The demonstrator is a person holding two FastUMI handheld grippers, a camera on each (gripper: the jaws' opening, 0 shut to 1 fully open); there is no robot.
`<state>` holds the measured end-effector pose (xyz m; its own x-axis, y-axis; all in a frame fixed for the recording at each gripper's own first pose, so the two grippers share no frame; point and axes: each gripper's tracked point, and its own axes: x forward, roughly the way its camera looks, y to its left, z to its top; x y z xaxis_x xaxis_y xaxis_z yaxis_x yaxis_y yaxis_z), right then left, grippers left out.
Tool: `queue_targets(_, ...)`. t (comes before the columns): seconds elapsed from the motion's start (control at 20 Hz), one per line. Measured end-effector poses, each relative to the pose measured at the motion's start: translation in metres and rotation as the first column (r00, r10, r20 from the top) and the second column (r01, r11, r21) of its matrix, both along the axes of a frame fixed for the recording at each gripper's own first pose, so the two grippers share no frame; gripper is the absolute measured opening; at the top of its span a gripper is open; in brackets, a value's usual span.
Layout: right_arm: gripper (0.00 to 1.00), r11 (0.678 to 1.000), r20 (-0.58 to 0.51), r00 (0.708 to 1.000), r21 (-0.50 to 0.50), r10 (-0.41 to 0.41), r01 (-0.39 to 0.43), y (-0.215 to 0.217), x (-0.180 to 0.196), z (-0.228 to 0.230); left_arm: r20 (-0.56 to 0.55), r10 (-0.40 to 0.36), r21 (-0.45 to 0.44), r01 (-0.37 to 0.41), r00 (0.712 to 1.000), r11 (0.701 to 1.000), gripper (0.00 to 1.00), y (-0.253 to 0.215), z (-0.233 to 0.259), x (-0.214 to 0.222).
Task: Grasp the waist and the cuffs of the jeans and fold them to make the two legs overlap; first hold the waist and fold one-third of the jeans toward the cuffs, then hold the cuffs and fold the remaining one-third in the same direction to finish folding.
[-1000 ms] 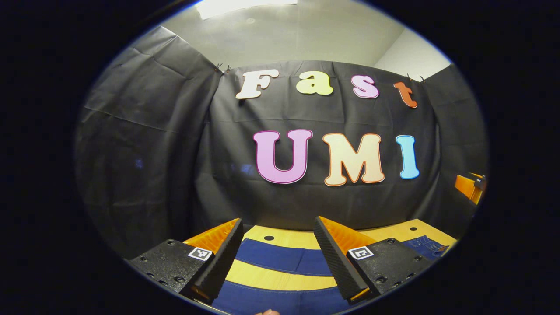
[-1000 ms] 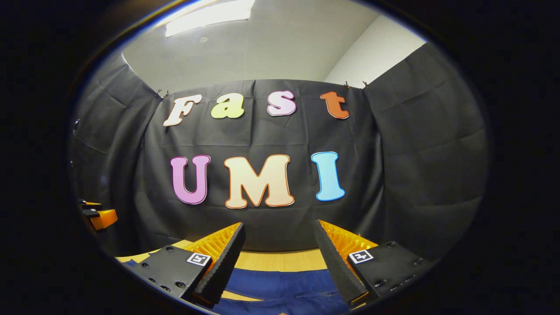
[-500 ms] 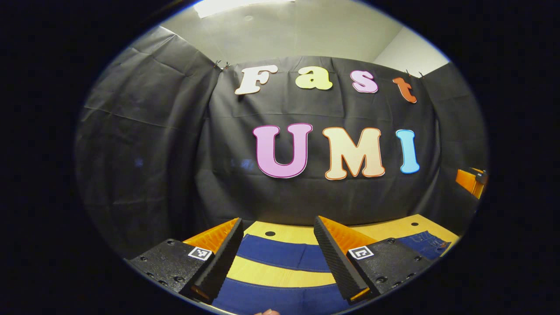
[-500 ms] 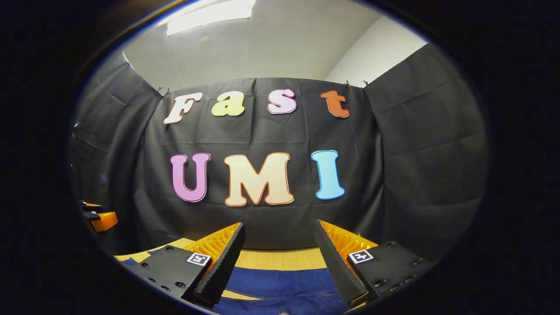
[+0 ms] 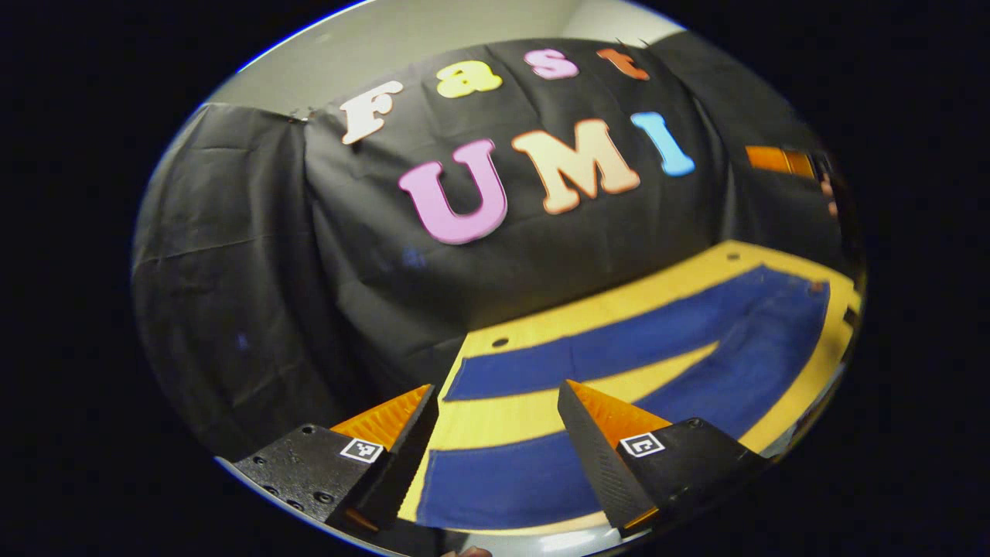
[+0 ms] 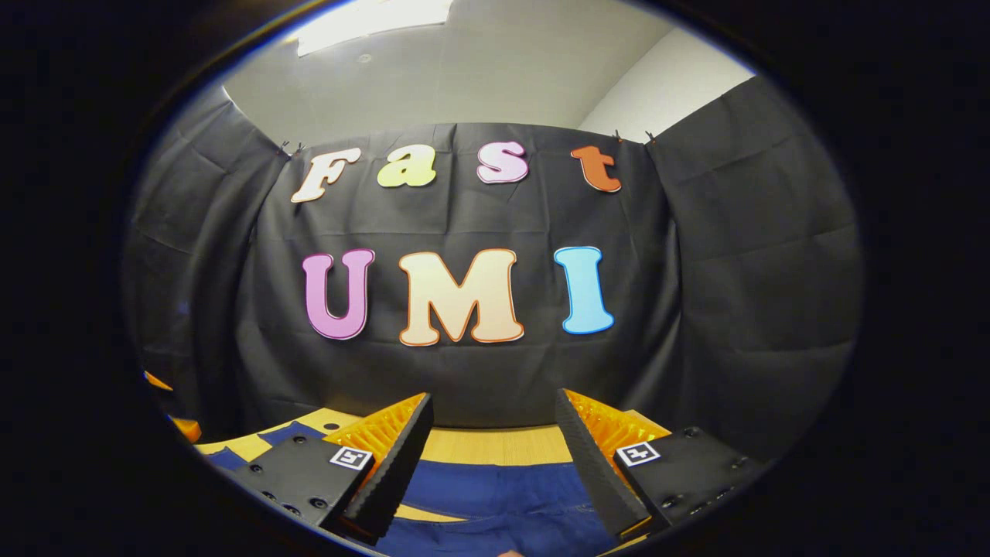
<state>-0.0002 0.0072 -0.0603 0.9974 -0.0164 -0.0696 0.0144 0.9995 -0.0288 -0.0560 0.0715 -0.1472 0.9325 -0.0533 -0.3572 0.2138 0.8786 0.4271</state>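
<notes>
Now both my grippers, left (image 5: 495,456) and right (image 6: 491,464), wide open above flat blue denim jeans (image 5: 619,356); grabbing one layer could spoil fold

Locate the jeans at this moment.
The jeans lie spread flat on the wooden table, legs apart, in the left gripper view ahead of the open left gripper; the right gripper view has them below the open right gripper.
</notes>
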Motion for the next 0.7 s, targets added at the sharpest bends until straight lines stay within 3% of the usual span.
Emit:
queue_targets(0.15,0.98,0.999,-0.009,1.0,-0.029,-0.028,0.027,-0.001,-0.008,-0.012,-0.141,-0.075,0.148,0.096,0.987,0.984,0.95,0.027,-0.044,-0.022)
queue_targets(0.3,0.98,0.997,-0.027,0.999,-0.064,-0.046,0.044,0.0,-0.018,-0.022,-0.236,-0.142,0.307,0.213,0.961,0.928,0.95,0.056,-0.074,-0.024)
queue_targets(0.5,0.98,0.991,-0.038,0.997,-0.112,-0.07,0.066,-0.007,-0.027,-0.024,-0.358,-0.166,0.392,0.309,0.919,0.866,0.95,0.09,-0.119,-0.039)
queue_targets(0.7,1.0,0.987,-0.062,0.994,-0.139,-0.091,0.082,-0.013,-0.031,-0.031,-0.42,-0.179,0.484,0.387,0.89,0.785,0.95,0.109,-0.142,-0.05)
